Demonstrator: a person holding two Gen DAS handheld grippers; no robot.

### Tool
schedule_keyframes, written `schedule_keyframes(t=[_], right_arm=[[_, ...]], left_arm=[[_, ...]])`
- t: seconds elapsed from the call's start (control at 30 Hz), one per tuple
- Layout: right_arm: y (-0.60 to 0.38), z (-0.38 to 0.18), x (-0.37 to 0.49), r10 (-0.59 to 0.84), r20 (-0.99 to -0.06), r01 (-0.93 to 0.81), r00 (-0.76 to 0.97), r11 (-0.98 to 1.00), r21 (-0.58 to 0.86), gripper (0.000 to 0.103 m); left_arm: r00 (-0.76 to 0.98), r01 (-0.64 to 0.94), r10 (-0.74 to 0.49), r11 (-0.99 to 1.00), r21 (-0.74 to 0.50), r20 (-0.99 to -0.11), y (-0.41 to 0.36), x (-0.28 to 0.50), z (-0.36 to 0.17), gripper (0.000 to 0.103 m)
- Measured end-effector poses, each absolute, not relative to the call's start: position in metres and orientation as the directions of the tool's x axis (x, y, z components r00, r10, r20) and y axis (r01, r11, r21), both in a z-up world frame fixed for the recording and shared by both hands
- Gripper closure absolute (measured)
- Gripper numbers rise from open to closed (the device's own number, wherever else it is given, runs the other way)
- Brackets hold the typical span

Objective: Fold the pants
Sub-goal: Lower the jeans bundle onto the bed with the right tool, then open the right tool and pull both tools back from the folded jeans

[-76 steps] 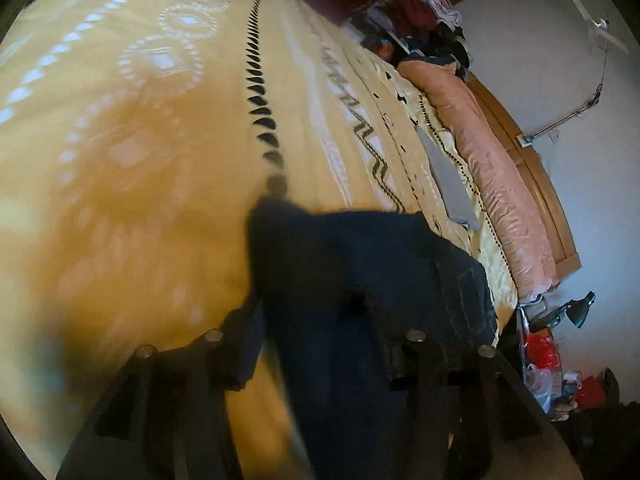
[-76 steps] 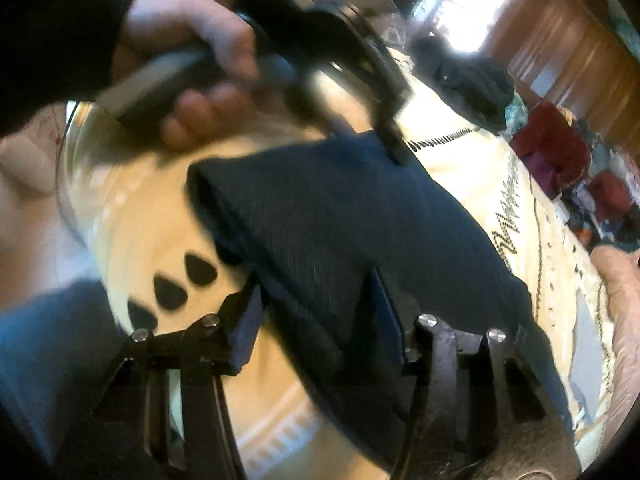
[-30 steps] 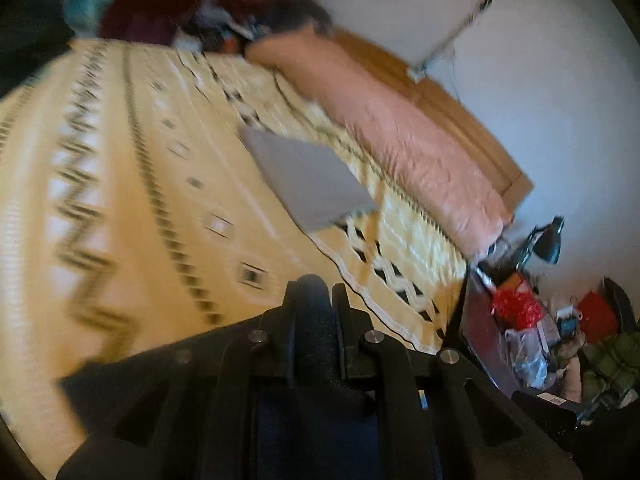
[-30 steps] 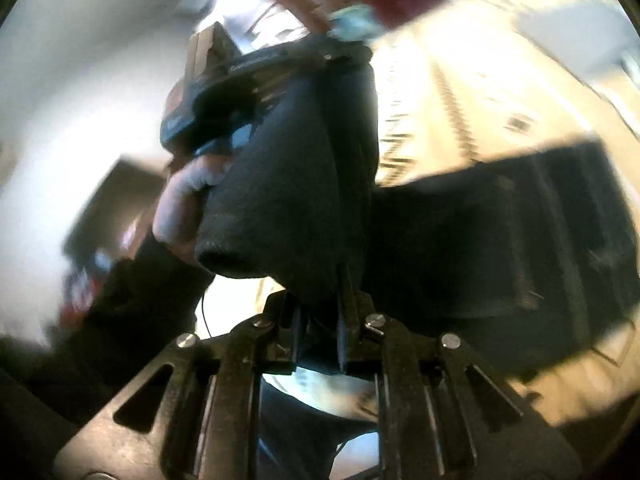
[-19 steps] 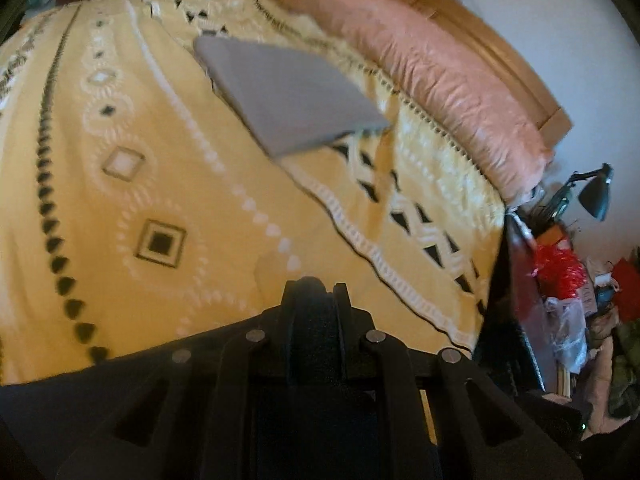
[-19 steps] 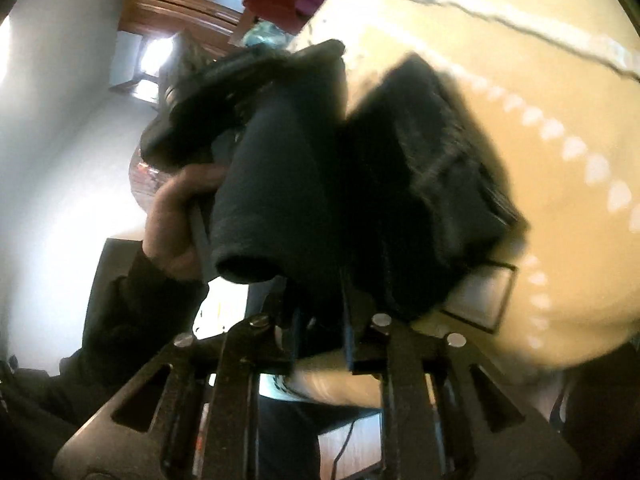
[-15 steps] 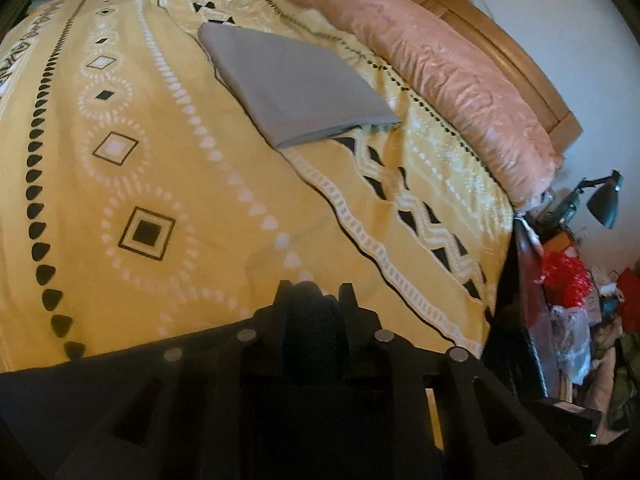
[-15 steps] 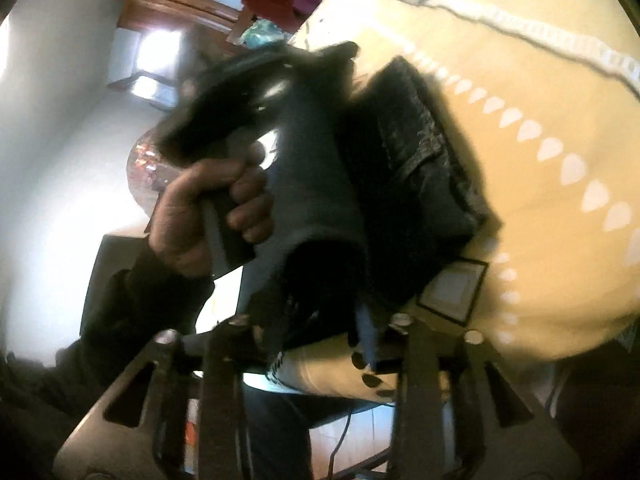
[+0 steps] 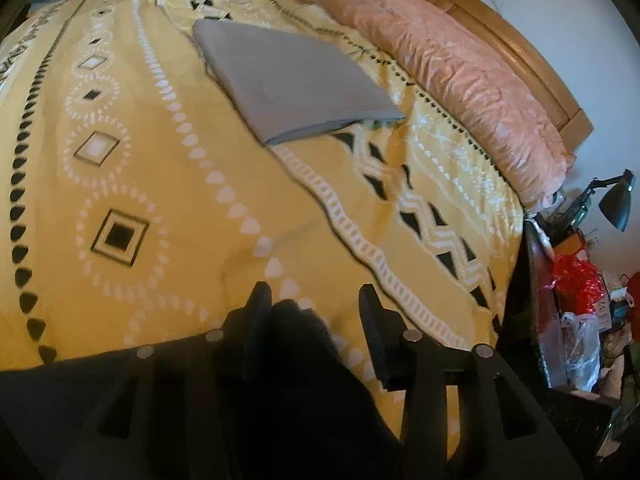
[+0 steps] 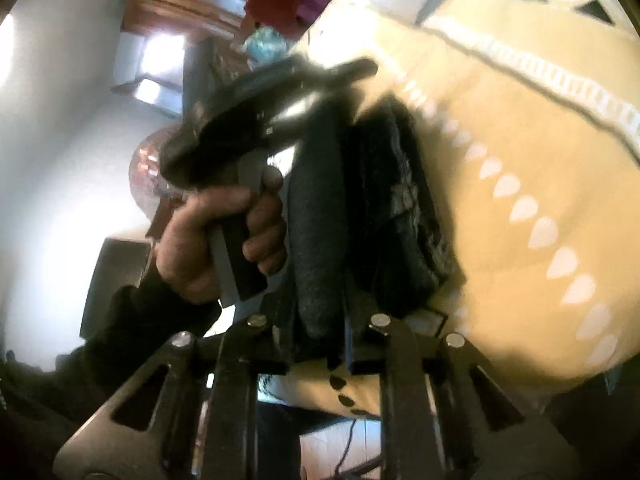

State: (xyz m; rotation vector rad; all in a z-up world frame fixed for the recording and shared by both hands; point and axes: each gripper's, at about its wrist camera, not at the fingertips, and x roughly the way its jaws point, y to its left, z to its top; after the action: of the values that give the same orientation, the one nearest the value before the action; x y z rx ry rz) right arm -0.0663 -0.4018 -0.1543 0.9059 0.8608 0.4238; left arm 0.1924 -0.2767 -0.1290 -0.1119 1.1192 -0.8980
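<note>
The dark navy pants (image 9: 296, 360) lie bunched on the yellow patterned bedspread (image 9: 200, 200), at the bottom of the left wrist view. My left gripper (image 9: 316, 308) is opening. A hump of the fabric sits between its fingers against the left one, with bedspread showing beside the right one. In the right wrist view the pants (image 10: 400, 200) form a thick folded stack on the bed. My right gripper (image 10: 320, 344) is closing, and a rolled fold of them fills the gap between its pads. A hand (image 10: 208, 248) holds the left gripper's handle just behind that fold.
A folded grey cloth (image 9: 296, 80) lies farther up the bed. A long pink pillow (image 9: 460, 68) runs along the wooden headboard (image 9: 560, 100). Right of the bed stand a desk lamp (image 9: 616, 200) and a cluttered stand with a red bag (image 9: 576, 284).
Both grippers came down with the pants onto the bed. The left jaws, shut on the fabric before, have parted. The right jaws widened briefly and have narrowed again on the fold.
</note>
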Motion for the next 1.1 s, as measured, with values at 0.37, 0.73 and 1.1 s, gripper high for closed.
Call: schedule_keyframes(t=[0.37, 0.73, 1.1], right_arm=[[-0.412, -0.180, -0.069, 0.581, -0.533, 0.113, 0.615, 0.604, 0.789, 0.085], [-0.419, -0.143, -0.050, 0.545, -0.619, 0.027, 0.565, 0.738, 0.675, 0.076], [-0.393, -0.115, -0.013, 0.437, -0.694, 0.031, 0.572, 0.834, 0.551, 0.055]], left_arm=[[0.206, 0.527, -0.672, 0.688, -0.498, -0.711, -0.240, 0.198, -0.106, 0.053], [0.473, 0.427, -0.519, 0.842, -0.330, -0.712, -0.026, 0.134, -0.058, 0.046], [0.571, 0.123, -0.243, 0.970, -0.210, -0.784, 0.120, 0.104, -0.120, 0.044]])
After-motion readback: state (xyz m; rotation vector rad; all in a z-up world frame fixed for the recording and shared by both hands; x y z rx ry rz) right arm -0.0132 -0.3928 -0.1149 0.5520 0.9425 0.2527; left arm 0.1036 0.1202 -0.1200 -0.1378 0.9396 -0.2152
